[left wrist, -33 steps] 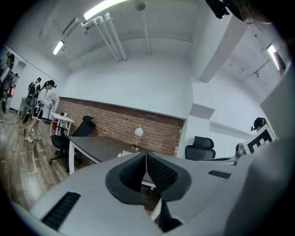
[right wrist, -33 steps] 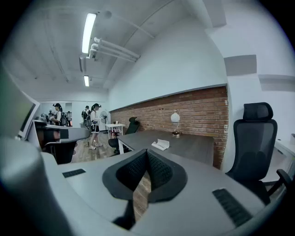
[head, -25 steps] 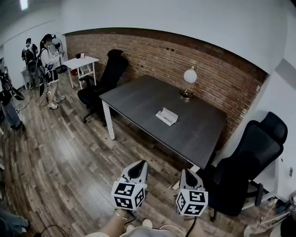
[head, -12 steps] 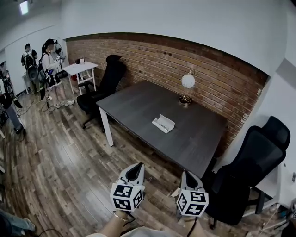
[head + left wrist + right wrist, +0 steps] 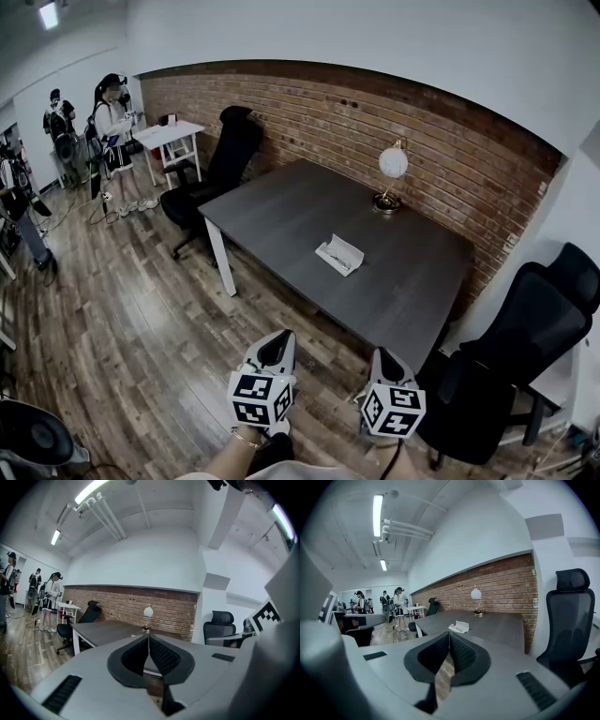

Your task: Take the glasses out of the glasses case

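A white glasses case (image 5: 339, 254) lies open near the middle of the dark grey table (image 5: 281, 211), with glasses inside; the case (image 5: 459, 627) also shows small in the right gripper view. My left gripper (image 5: 278, 343) and right gripper (image 5: 386, 361) hang low in the head view, over the wooden floor, well short of the table. Both are shut with nothing between their jaws. In the left gripper view the left gripper (image 5: 149, 637) points at the table and lamp. The right gripper (image 5: 449, 635) points toward the case.
A globe lamp (image 5: 392, 167) stands at the table's far edge by the brick wall. Black office chairs sit at the far left corner (image 5: 220, 159) and at the right (image 5: 525, 347). People (image 5: 112, 122) stand far left beside a small white table (image 5: 169, 136).
The head view has shifted, so the table and case sit slightly further right and lower. The right chair has slid toward the frame's edge. Both grippers stay shut and low.
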`<state>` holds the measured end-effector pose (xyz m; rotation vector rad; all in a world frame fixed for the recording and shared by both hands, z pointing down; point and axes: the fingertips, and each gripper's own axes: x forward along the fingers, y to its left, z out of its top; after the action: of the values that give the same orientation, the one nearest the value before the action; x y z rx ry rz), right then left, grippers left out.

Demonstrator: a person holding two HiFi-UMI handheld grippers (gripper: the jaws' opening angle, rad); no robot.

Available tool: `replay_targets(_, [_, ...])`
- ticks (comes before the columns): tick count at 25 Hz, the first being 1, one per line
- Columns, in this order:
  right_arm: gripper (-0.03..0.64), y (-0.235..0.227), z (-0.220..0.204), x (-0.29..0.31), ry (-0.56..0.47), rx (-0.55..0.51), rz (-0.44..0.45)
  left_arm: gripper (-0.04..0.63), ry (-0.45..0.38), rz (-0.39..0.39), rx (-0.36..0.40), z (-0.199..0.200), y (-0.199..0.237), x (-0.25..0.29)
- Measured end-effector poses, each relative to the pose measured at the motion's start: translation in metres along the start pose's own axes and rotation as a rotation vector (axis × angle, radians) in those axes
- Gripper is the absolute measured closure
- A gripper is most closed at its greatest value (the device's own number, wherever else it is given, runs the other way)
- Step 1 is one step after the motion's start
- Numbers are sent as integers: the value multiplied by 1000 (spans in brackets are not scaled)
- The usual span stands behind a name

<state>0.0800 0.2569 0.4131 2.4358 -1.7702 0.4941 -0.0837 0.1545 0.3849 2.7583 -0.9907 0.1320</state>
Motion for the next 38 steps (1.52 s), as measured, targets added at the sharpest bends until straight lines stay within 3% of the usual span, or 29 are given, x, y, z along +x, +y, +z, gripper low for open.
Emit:
replay_targets(9, [583, 4, 32, 58, -21, -26, -18, 571, 10, -29, 47, 11, 34, 61])
replay_targets(24, [584, 17, 62, 142, -11, -51, -97, 571, 55, -109, 46, 21, 98, 146])
replay_targets(38, [584, 6, 52, 173, 46, -40, -145, 571, 116, -165, 35, 0, 101, 186])
